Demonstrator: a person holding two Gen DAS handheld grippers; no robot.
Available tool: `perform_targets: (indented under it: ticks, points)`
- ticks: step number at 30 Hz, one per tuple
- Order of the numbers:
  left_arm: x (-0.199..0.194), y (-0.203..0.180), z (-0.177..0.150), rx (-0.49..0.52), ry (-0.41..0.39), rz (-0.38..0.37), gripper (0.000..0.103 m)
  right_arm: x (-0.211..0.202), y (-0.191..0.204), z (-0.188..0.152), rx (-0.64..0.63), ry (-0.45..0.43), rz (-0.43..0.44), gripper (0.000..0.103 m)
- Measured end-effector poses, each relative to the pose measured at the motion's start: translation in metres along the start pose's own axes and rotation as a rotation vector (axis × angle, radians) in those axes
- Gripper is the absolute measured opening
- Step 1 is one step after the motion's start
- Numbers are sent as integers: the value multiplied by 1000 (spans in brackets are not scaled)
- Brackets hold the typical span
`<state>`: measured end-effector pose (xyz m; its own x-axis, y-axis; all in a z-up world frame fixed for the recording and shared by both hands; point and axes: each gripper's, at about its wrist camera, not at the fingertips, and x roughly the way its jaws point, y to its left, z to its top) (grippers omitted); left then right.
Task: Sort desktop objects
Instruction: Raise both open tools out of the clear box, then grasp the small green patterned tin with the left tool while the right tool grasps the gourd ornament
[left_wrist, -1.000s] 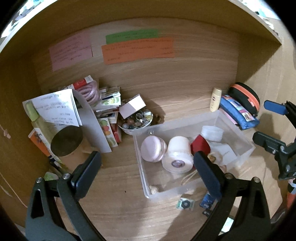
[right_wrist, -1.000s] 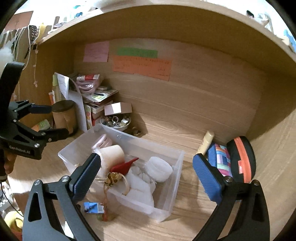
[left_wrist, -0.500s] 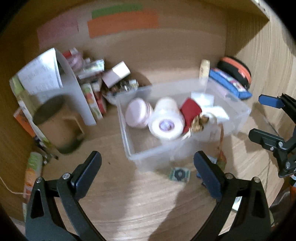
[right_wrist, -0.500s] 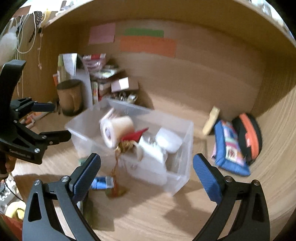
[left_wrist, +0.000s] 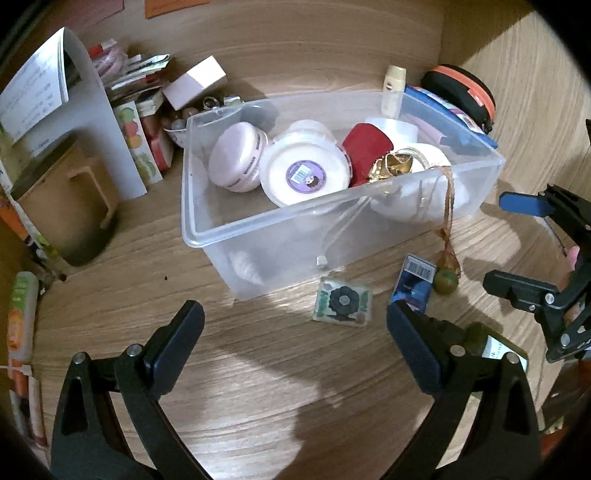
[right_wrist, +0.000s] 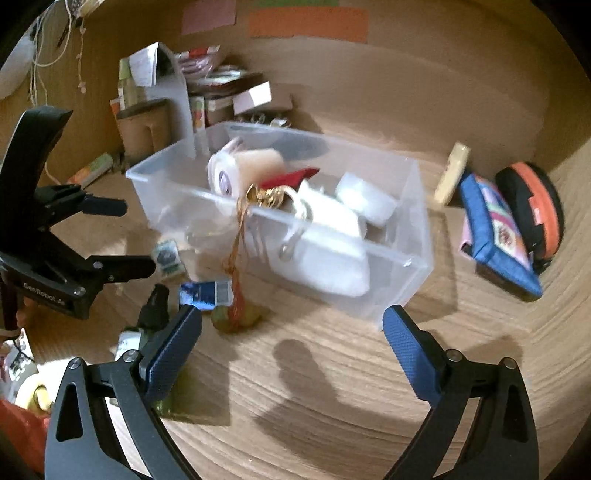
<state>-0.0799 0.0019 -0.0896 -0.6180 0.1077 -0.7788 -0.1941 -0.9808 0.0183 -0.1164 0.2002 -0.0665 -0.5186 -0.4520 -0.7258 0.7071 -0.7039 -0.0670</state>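
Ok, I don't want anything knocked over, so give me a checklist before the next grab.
1. Left gripper open and empty: ok.
2. Right gripper open and empty: ok; its jaws have just been closing a little.
3. Clear bin upright on the desk: ok.
4. Gold ribbon kept inside the bin: not ok, it hangs over the front wall.
5. Loose square tile and blue card free to pick: ok.

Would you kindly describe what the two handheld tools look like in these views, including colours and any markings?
Both are black, scissor-like frames with silver rivets at the joints. The left tool has dark, near-black pads on its fingers; the right tool has textured blue pads on its fingers. Seen from the right wrist, the left tool's body carries white lettering, too blurred to read surely. No cables or sleeves show.
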Motion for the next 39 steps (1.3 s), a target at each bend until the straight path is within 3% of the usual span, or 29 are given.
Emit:
perform_targets:
  ticks: [4,11,17,25,27,33,39]
  points:
    - [6,-4,0,13,22,-20,79,9,2,-4,-21,32,40,88]
    - [18,-9,-1,32,49,-37,64,24,8,-2,-64,67,111,73]
    - [19,-10,2,32,48,-47,60,30,11,2,-102,74,158,69]
    - [20,-14,5,21,46,-48,56,38,8,5,-85,91,225,58]
    - [20,-17,4,27,44,-45,56,39,8,4,-85,99,242,51]
    - [19,-24,3,30,45,-53,56,37,10,0,-115,101,204,49]
    - [20,-25,3,21,36,-40,37,40,12,3,-129,92,201,40]
